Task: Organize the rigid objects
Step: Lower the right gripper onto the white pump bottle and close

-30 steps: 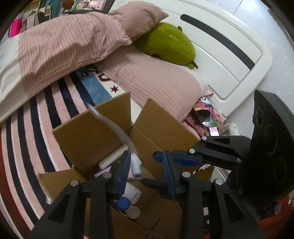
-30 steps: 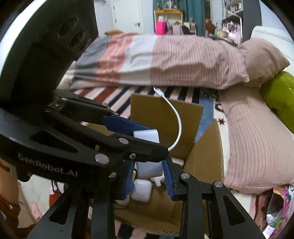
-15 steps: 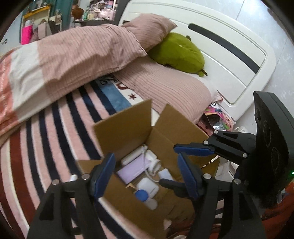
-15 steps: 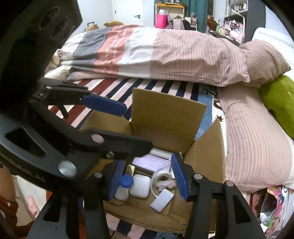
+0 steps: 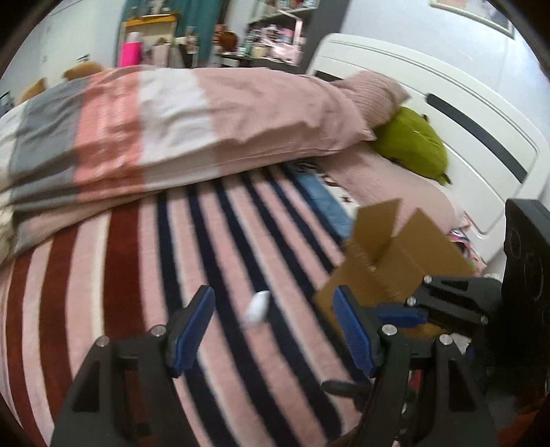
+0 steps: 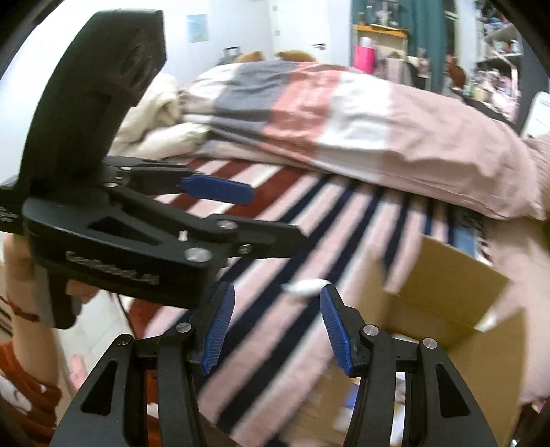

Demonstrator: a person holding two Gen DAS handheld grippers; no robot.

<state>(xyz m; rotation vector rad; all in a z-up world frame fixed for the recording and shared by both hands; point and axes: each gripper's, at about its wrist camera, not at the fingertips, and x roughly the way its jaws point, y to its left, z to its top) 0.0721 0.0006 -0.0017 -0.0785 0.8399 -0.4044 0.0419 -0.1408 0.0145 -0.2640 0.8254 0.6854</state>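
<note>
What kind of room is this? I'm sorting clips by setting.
A bedroom, most likely: a bed with a white headboard, a striped duvet and pillows, and cluttered shelves behind.

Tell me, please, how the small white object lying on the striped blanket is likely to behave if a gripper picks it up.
The small white object looks smooth and oval, so it may slip between the fingers or roll. Its small size suggests it is light. It lies on the soft striped blanket, so pressing may sink it. The pictures are blurred.

matt cardboard box [image 5: 405, 261], fuzzy striped blanket [image 5: 206, 247]
</note>
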